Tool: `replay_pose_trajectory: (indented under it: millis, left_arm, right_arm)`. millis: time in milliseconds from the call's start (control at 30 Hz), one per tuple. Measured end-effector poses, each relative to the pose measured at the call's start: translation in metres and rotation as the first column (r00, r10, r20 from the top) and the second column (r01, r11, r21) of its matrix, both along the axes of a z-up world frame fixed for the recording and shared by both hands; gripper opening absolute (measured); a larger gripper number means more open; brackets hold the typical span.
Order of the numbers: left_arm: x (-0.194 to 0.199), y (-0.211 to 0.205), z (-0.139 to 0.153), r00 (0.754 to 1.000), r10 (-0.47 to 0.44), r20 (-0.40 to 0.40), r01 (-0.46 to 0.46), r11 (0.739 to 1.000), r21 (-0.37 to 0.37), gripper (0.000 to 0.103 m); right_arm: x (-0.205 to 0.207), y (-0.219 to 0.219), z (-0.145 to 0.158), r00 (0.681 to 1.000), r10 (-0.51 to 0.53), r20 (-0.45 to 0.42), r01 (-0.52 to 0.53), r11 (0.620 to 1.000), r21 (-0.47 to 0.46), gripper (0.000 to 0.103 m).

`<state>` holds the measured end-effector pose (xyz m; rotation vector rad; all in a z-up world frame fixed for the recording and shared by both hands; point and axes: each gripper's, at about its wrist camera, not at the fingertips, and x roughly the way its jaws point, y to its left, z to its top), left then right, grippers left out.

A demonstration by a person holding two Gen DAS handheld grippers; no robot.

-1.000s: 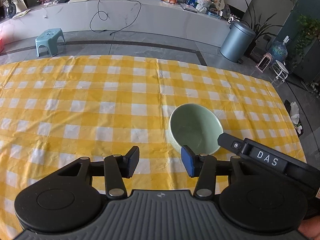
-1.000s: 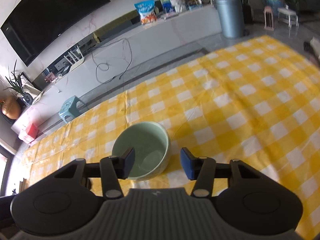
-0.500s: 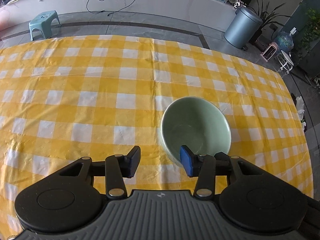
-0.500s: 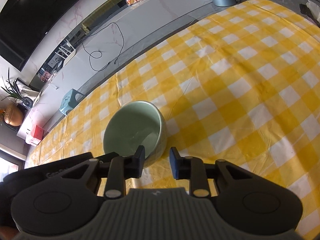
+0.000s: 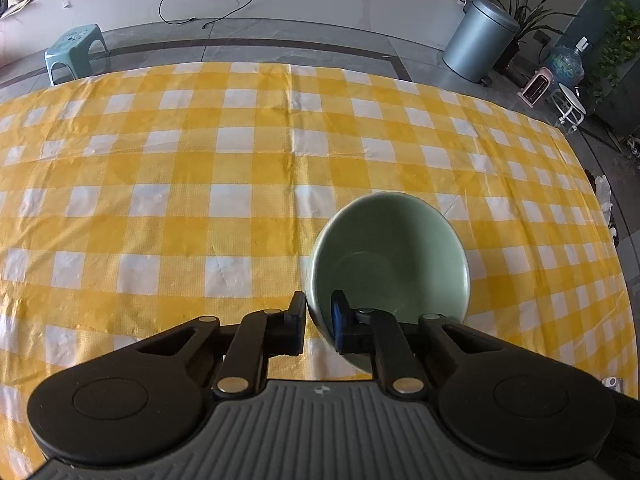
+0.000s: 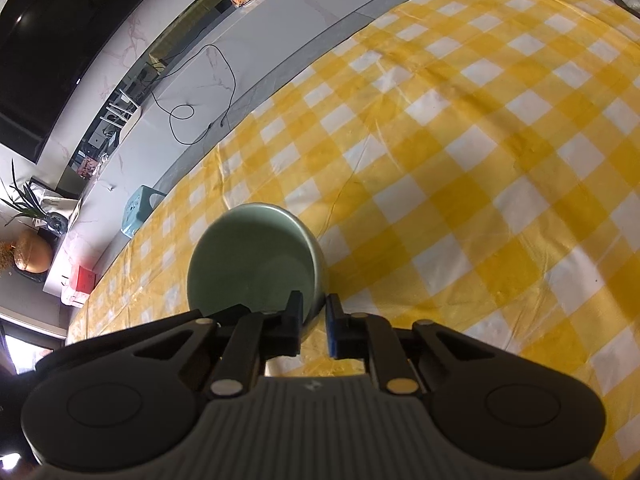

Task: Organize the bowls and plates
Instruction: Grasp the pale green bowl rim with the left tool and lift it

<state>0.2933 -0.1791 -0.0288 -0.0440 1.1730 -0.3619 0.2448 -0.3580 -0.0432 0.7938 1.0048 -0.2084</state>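
A pale green bowl (image 5: 388, 256) (image 6: 256, 264) stands upright and empty on the yellow-and-white checked tablecloth (image 5: 200, 160) (image 6: 480, 160). My left gripper (image 5: 319, 320) straddles the bowl's near-left rim, one finger outside the wall and one inside; its jaws are closing and the pads press on the wall. My right gripper (image 6: 313, 322) straddles the near-right rim the same way, jaws closing with the wall pinched between them. The bowl's near edge is hidden behind the gripper bodies.
Beyond the table's far edge lie a grey floor, a low white counter with a black cable, a teal stool (image 5: 74, 46) (image 6: 138, 210) and a grey bin (image 5: 478, 40). A dark screen (image 6: 60, 40) hangs on the wall.
Both grippers came down onto the bowl. Their jaws went from wide apart to narrow, each now pinching the rim. The right view has also rolled.
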Motion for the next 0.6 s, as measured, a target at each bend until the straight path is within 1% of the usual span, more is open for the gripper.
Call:
replay_pose_trajectory:
  millis: [100,233,333,467,600]
  left_arm:
    - [0.000,0.000,0.001,1.000,0.002,0.005,-0.002,1.000,-0.001,0.013]
    - [-0.004,-0.005,0.004,1.000,-0.012,0.016,0.011,1.000,0.021,0.012]
    - [-0.005,-0.004,0.007,1.000,0.006,0.007,-0.007,1.000,0.023,0.013]
    - [-0.009,0.003,0.013,1.000,0.024,0.008,-0.025,0.999,0.021,0.012]
    - [-0.016,0.013,0.026,0.999,0.046,0.025,-0.046,0.999,0.015,0.013]
  right_arm:
    - [0.001,-0.001,-0.001,1.000,-0.002,-0.003,0.002,1.000,0.003,0.010]
    - [0.001,0.000,-0.001,1.000,0.000,-0.021,0.000,1.000,-0.012,0.008]
    - [0.000,0.002,0.002,0.999,0.007,-0.032,-0.008,1.000,-0.018,0.008]
    - [-0.003,0.005,0.007,1.000,0.019,-0.015,-0.020,1.000,-0.021,0.008]
    - [-0.008,0.011,0.017,0.999,0.040,0.014,-0.040,0.999,-0.019,0.008]
